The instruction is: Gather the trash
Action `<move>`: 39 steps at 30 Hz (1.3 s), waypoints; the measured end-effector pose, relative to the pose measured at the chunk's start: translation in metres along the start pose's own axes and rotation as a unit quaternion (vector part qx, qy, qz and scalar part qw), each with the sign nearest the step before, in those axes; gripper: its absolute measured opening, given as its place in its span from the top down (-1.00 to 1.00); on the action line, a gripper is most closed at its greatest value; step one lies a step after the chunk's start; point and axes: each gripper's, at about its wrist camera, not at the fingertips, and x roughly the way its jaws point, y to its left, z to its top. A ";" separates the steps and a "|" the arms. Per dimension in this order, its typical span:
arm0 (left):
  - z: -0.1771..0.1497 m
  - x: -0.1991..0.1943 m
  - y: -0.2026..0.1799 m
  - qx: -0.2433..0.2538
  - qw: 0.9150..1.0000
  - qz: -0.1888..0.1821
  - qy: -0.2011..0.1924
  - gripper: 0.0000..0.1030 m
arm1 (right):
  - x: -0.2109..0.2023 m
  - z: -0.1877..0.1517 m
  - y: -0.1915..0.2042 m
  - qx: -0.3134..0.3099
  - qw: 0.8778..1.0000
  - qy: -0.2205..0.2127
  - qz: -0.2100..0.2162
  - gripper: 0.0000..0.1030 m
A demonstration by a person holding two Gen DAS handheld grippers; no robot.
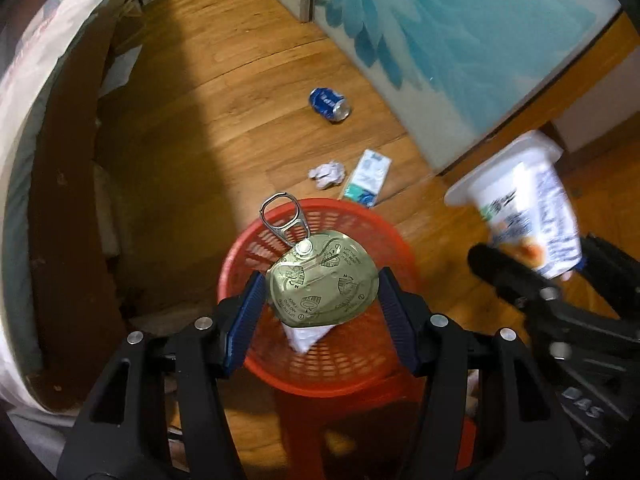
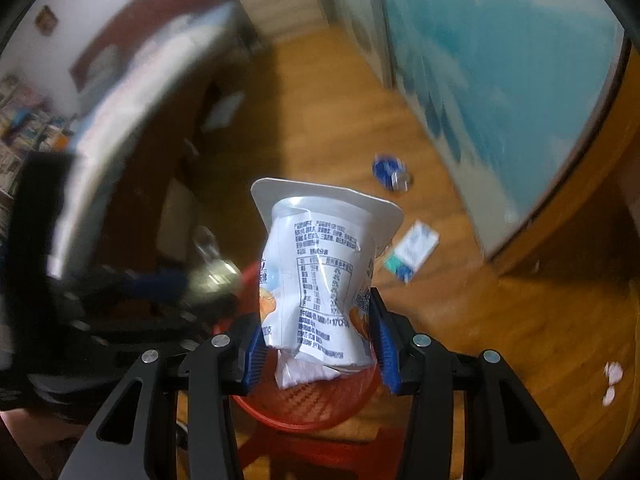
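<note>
My left gripper (image 1: 322, 300) is above the red mesh basket (image 1: 256, 248). A gold can lid (image 1: 324, 280) with a pull ring sits between its blue pads with a gap on each side, so the jaws stand open. White paper (image 1: 306, 336) lies in the basket under the lid. My right gripper (image 2: 318, 340) is shut on a crumpled white yogurt cup (image 2: 320, 276) held above the basket (image 2: 304, 404); the cup also shows in the left wrist view (image 1: 520, 204). On the floor lie a crushed blue can (image 1: 330, 104), a crumpled paper ball (image 1: 327, 174) and a small white-teal carton (image 1: 366, 178).
A bed with a dark wooden frame (image 1: 60, 200) runs along the left. A wardrobe with blue flower doors (image 1: 460, 40) stands on the right. The wooden floor (image 1: 224, 120) lies between them. Small white scraps (image 2: 612, 380) lie at the right on the floor.
</note>
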 end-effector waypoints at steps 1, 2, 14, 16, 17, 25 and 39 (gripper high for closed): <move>-0.001 0.005 0.003 -0.006 1.000 0.002 0.008 -0.13 | 0.006 -0.005 -0.001 0.005 1.000 0.007 0.000 0.12; -0.001 0.008 0.005 -0.013 1.000 0.001 0.014 -0.13 | 0.013 -0.005 0.000 0.011 1.000 0.014 0.001 0.12; 0.001 0.024 0.015 -0.029 0.998 0.026 0.043 -0.14 | 0.046 -0.009 -0.001 0.012 0.999 0.051 -0.007 0.09; 0.001 0.025 0.016 -0.030 0.998 0.030 0.044 -0.15 | 0.049 -0.012 -0.001 0.014 0.998 0.056 -0.014 0.07; 0.002 0.025 0.016 -0.030 0.998 0.032 0.045 -0.17 | 0.050 -0.013 0.000 0.014 0.998 0.056 -0.018 0.06; 0.004 0.010 0.022 -0.031 0.998 0.048 0.019 -0.50 | 0.026 -0.003 0.003 0.004 0.999 0.023 -0.036 -0.21; -0.030 -0.203 0.172 -0.123 0.961 0.104 -0.225 -0.77 | -0.080 0.082 0.173 -0.083 0.984 -0.153 0.035 -0.53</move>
